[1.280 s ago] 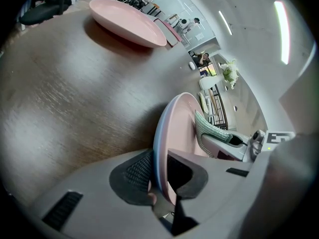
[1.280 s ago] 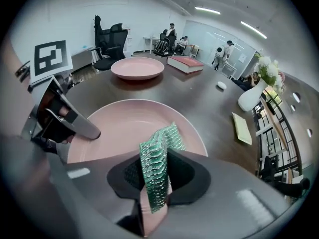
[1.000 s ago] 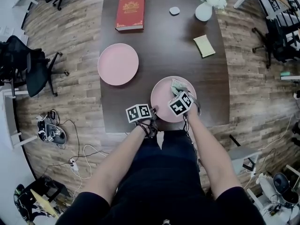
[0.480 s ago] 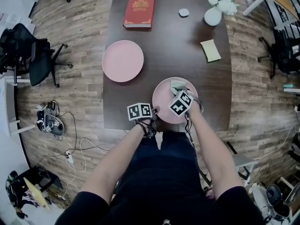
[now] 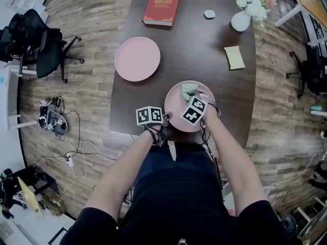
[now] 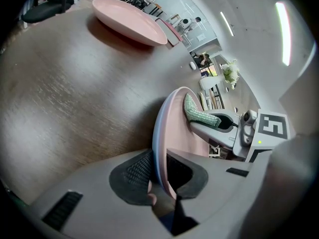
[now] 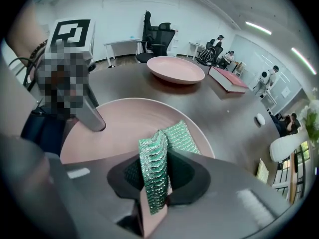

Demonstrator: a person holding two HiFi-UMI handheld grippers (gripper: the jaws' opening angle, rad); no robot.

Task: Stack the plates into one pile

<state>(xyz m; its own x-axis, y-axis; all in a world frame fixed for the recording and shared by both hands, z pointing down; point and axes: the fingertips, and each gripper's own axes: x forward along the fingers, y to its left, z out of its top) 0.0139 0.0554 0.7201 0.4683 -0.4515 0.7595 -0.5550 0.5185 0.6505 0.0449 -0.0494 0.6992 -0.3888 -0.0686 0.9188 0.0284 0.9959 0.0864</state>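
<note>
Jaws of my left gripper (image 6: pixel 158 180) clamp the near round pink plate (image 6: pixel 173 131) at its rim. Those of my right gripper (image 7: pixel 155 183) pinch a folded green sparkly cloth (image 7: pixel 155 166).

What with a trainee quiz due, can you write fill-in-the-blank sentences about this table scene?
The left gripper is shut on the rim of the near plate, which is ____ in colour.
The right gripper is shut on a ____ scouring pad that rests on that plate.
The far plate lies flat near a red ____.
Missing words: pink; green; book.
</note>
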